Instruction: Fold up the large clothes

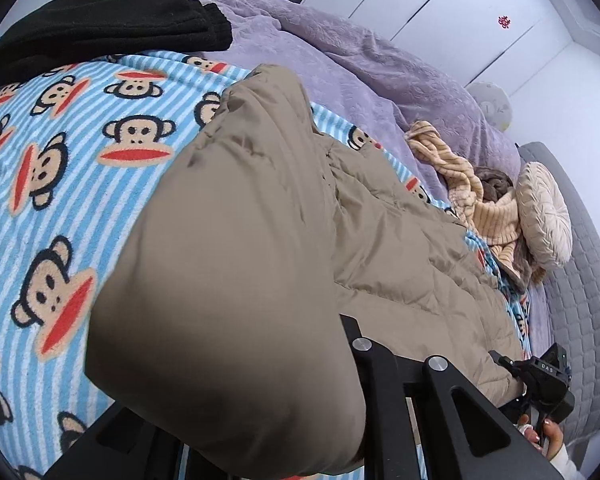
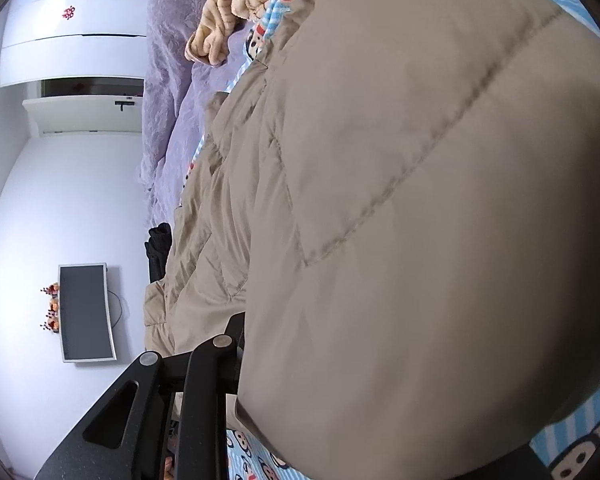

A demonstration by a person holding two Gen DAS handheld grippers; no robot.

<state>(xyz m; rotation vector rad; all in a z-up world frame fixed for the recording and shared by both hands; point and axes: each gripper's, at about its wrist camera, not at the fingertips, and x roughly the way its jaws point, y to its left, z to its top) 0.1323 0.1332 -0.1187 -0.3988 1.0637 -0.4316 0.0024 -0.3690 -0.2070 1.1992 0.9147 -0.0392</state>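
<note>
Mostly beige quilted coat (image 1: 228, 280), both sets of jaws hidden behind it.

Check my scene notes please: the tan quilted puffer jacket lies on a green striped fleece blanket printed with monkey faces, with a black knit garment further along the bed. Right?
Not quite. The tan quilted puffer jacket lies on a blue-and-white striped fleece blanket, not green, as the left wrist view shows. The monkey faces and the black knit garment further along are correct.

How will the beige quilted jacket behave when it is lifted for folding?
The beige quilted jacket will probably sag and drape, since it bulges loosely over the monkey-print blanket. Its puffy stitched panels suggest lightness for its bulk, and springing back after folding.
</note>
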